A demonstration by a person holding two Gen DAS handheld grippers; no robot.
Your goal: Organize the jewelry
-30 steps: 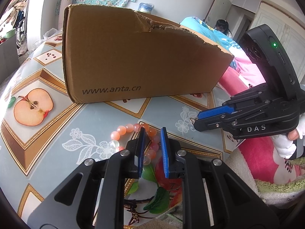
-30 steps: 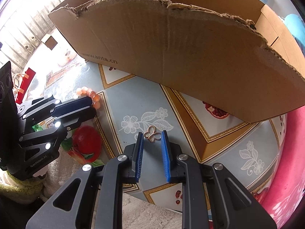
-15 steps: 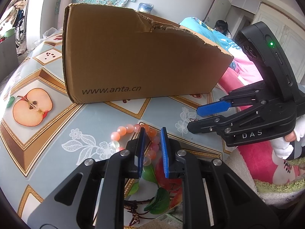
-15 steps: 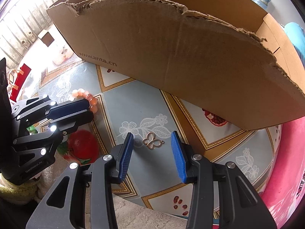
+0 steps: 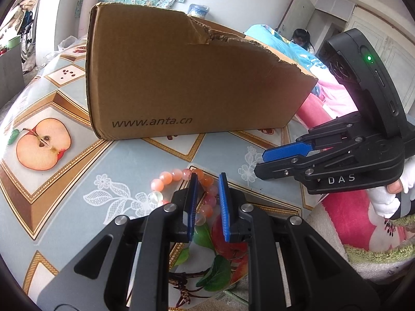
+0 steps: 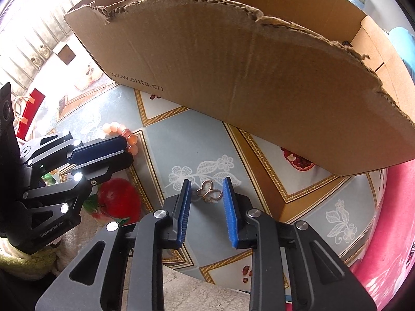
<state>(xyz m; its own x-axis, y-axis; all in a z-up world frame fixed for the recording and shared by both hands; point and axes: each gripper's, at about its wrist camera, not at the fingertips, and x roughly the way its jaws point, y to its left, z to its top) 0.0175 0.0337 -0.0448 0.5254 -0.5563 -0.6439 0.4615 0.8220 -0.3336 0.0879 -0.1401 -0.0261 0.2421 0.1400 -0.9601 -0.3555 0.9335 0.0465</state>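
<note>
Right hand-held gripper [image 6: 207, 194] is pointed steeply down at the tabletop [image 6: 186, 140], jaws closing, with a small gold butterfly-shaped jewelry piece [image 6: 209, 195] seen between the blue pads [image 6: 183, 215]. No pad contact with the piece is visible; a gap is seen on both sides, and the piece lies flat on the tabletop beside a printed white flower.

Left hand-held gripper [image 5: 207, 202] is held narrowly open over the right part of a pink-orange bead bracelet [image 5: 181, 181], which lies on the tabletop. Beads are seen in the gap between its pads, but whether they are pinched cannot be told. In the right wrist view that gripper [image 6: 101, 153] is seen at the left, its tips at the bracelet [image 6: 122, 133].

A torn-edged cardboard box [image 5: 186, 85], printed "www.anta.cn", stands on the tabletop behind both pieces, open at the top. The tabletop is covered by a patterned cloth with fruit prints. A white-gloved hand [image 5: 389, 197] is seen on the right gripper's grip.
</note>
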